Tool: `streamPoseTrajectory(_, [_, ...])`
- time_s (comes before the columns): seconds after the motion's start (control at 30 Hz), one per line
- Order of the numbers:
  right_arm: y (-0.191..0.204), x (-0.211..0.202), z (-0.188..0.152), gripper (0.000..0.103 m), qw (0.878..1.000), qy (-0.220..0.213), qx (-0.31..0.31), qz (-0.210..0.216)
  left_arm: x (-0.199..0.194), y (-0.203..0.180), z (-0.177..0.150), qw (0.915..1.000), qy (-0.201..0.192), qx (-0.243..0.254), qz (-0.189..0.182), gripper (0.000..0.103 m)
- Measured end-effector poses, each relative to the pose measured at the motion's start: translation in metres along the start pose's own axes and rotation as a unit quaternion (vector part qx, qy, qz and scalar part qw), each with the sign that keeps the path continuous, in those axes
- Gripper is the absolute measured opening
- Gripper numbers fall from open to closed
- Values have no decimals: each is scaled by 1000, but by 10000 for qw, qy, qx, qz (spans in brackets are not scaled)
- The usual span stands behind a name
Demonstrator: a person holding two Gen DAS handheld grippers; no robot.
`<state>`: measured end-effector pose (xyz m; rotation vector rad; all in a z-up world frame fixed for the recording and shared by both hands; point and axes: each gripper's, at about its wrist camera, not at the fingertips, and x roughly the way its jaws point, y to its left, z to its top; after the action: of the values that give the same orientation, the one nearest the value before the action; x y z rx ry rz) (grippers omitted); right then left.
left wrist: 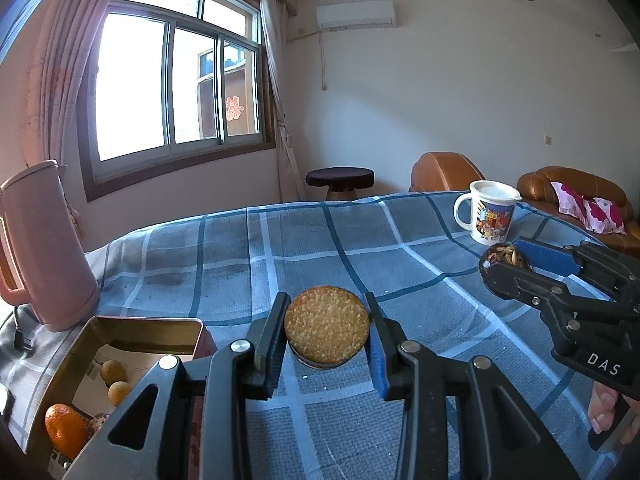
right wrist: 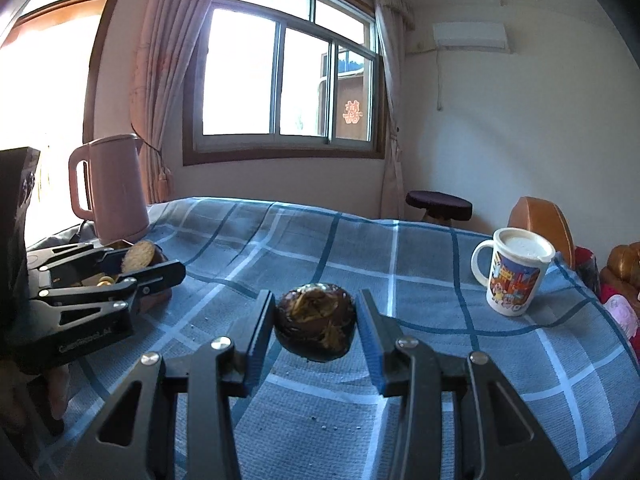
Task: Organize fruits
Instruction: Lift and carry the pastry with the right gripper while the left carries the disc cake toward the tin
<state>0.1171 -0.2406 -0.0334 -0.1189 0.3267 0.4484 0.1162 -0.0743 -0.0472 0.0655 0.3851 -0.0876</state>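
Nearest the left camera, the left tool (left wrist: pixel 327 305) was clenched on a round piece (left wrist: pixel 326 330) with a tan, grainy top face and a dark underside. Its blue pads pressed on both flanks, and the piece sat just above the checked cloth of the counter (left wrist: pixel 320 232). I could not tell what fruit it was; it may have been a cut half.

Low at that tool's left stood an open tin (left wrist: pixel 144 336), and in it lay an orange (left wrist: pixel 64 426) and two small brown fruits (left wrist: pixel 112 372). So part of the sorting looked done, with some fruit already in the tin. The two pieces in the tools were still outside it.

In the right view, the right tool (right wrist: pixel 314 297) was likewise closed to a narrow gap on a dark fruit (right wrist: pixel 316 326) with torn yellowish flesh showing on top. That fruit was carried clear of the cloth, well to the right of the tin. What remained, by my judgement, was to bring both held pieces to their place; nothing else loose showed on the cloth.

Farther back, a printed mug (left wrist: pixel 490 210) stood at the right edge of the counter and a pink kettle (left wrist: pixel 44 240) at the left, both apart from the tools.
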Motion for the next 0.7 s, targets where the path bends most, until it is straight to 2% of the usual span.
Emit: streamPoseTrajectory(0.7, [6, -12, 0, 45, 9994, -299, -181, -71, -18, -4, -3, 9997, -253, 4, 23, 37])
